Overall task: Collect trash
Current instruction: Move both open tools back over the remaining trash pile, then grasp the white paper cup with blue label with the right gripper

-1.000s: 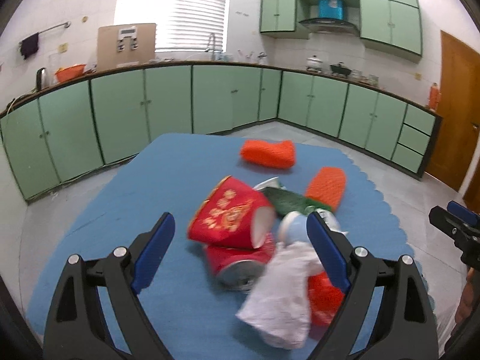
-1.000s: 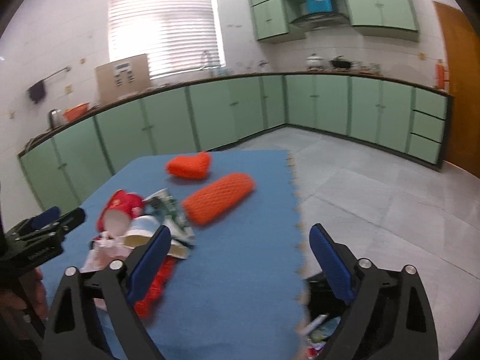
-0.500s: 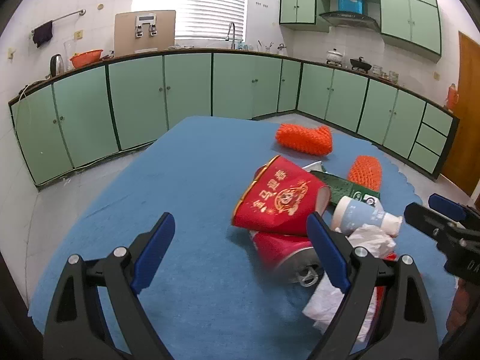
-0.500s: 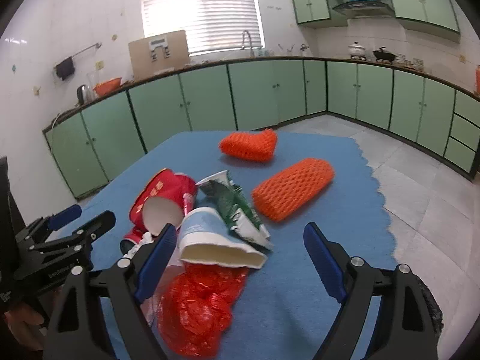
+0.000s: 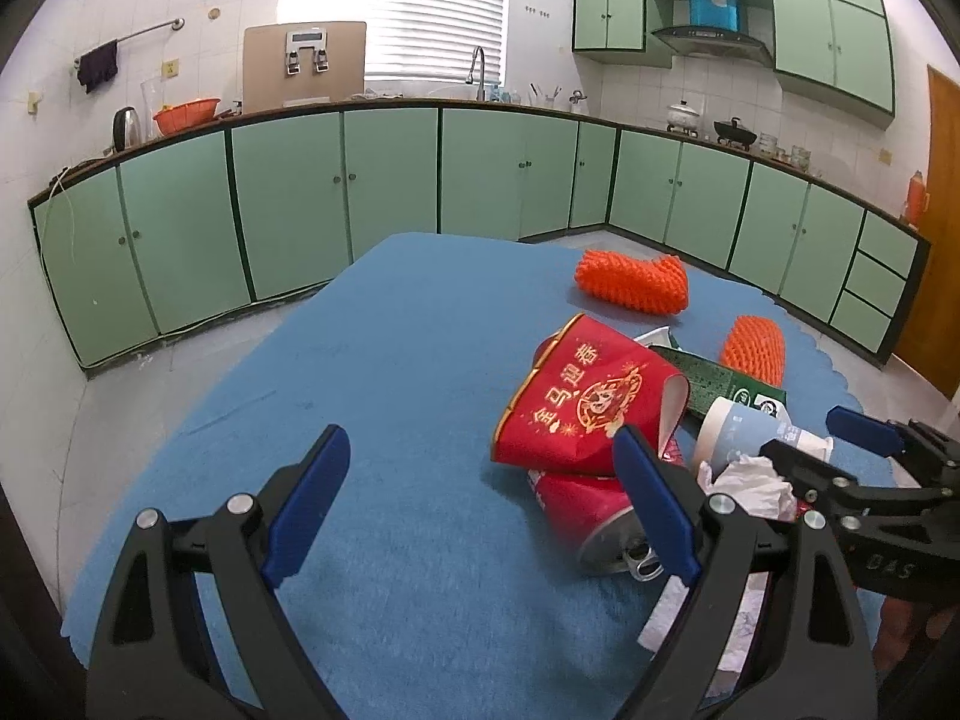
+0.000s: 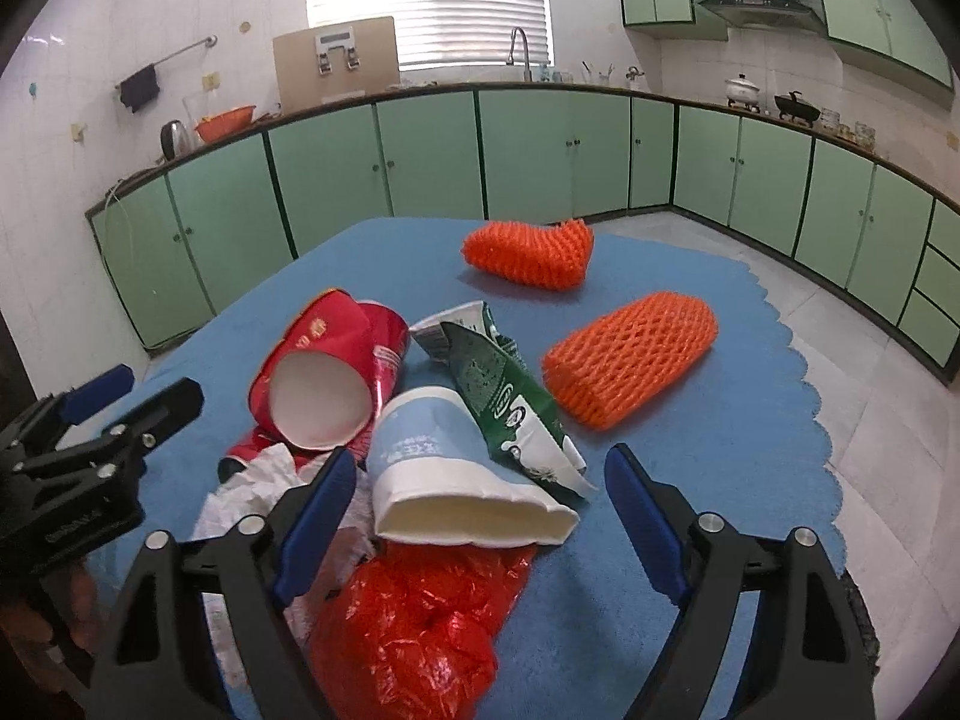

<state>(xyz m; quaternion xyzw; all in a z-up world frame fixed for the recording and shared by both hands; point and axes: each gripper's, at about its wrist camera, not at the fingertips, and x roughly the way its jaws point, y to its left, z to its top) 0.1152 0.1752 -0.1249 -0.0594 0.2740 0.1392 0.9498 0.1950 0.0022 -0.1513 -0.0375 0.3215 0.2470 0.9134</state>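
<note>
A heap of trash lies on a blue mat [image 5: 384,396]: a red paper cup [image 5: 585,405] on its side, a crushed red can [image 5: 591,519], a light blue paper cup [image 6: 444,474], a green wrapper [image 6: 504,387], crumpled white tissue [image 5: 753,480] and a red plastic bag [image 6: 420,618]. Two orange foam fruit nets [image 6: 528,255] [image 6: 630,357] lie farther back. My left gripper [image 5: 480,501] is open and empty, left of the heap. My right gripper [image 6: 480,507] is open and empty, low over the blue cup and red bag.
Green kitchen cabinets [image 5: 390,180] run along the back and right walls. The mat's scalloped right edge [image 6: 810,396] borders grey tiled floor. A dark bin rim [image 6: 861,630] shows at the lower right of the right wrist view. A brown door [image 5: 936,228] stands at far right.
Both grippers have moved: the left one drew back and left of the heap, and the right one swung in from beside the mat's edge to close over the heap. Both stayed open.
</note>
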